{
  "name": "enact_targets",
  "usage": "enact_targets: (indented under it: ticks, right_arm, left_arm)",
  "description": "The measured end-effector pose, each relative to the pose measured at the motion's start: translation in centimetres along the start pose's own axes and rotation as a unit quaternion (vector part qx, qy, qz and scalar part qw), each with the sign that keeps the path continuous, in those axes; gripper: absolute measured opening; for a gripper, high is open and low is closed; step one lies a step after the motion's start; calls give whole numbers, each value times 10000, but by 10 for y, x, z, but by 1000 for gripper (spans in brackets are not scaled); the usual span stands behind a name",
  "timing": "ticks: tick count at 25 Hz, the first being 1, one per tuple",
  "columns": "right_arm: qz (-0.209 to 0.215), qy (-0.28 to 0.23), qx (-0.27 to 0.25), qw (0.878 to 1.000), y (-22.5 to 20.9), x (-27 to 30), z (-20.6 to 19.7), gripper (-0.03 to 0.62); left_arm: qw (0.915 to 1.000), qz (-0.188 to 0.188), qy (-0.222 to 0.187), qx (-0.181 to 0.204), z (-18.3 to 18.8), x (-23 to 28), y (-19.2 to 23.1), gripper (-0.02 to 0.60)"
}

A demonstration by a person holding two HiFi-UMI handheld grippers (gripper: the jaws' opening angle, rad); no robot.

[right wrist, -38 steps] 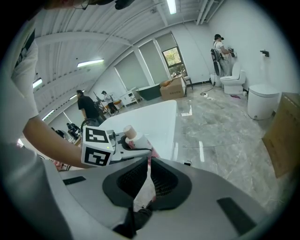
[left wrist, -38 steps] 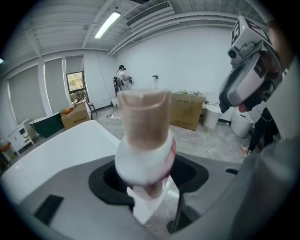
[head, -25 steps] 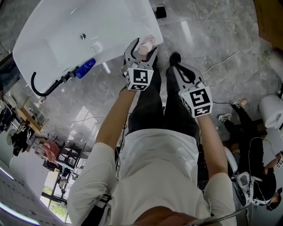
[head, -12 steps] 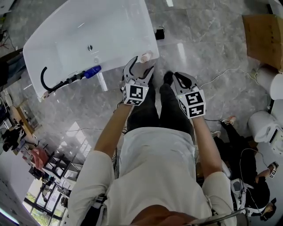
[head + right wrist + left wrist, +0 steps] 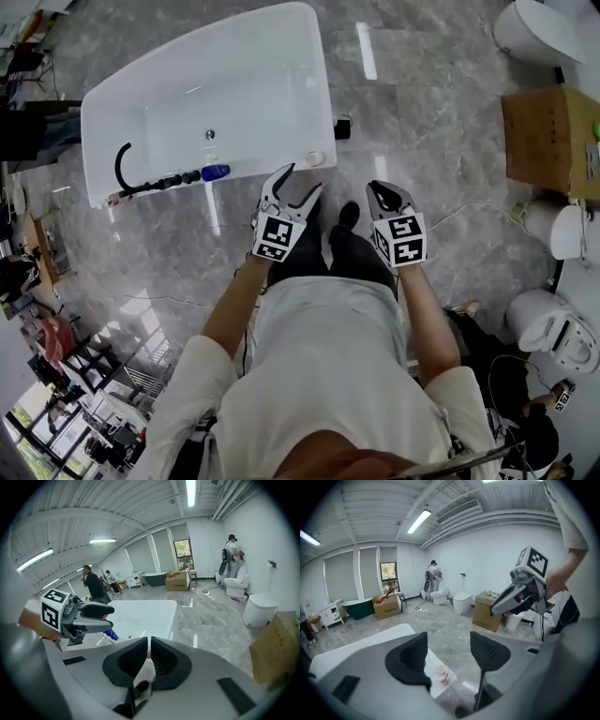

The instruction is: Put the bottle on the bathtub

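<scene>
The bottle [image 5: 315, 158] stands upright on the near corner of the bathtub [image 5: 319, 94] rim, at about 1 o'clock from the left gripper [image 5: 298, 186]. That gripper's jaws are spread wide with nothing between them. At 3 o'clock from it, the right gripper [image 5: 386, 191] has its jaws drawn almost together on nothing.

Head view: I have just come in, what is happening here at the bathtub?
A person stands beside a white bathtub with a two-jaw gripper in each hand. The small pinkish bottle stands on the near corner of the tub's rim, and neither gripper touches it. The left gripper is open and empty, just short of the bottle. The right gripper has its jaws almost together and holds nothing. The placing looks done.
</scene>
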State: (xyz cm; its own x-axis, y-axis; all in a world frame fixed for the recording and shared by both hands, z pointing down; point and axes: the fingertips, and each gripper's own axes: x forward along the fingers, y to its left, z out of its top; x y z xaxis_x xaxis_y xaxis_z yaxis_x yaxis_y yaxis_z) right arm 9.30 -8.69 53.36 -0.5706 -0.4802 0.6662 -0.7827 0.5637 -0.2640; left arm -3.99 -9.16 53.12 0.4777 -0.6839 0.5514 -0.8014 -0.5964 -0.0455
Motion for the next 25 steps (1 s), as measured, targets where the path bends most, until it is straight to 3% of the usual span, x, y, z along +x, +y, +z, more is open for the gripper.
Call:
enact_targets:
  ticks: [4, 8, 12, 19, 25]
  right_arm:
    - [176, -182, -248, 9994, 14, -26, 23, 43]
    - [285, -298, -335, 9986, 22, -44, 37, 43]
    - [377, -455, -428, 9973, 26, -63, 48, 43]
    - [417, -793, -644, 9939, 53, -87, 72, 43]
    - [317, -1030, -566, 9926, 66, -101, 89, 43]
  left_arm:
    - [9999, 70, -118, -98, 30, -33, -3, 272]
    - [9990, 164, 28, -422, 33, -56, 2, 254]
    - [9977, 145, -52, -660, 48, -79, 2, 138]
    - [9977, 171, -206, -619, 61, -120, 15, 111]
    - [9975, -42, -329, -627, 67, -138, 18, 55]
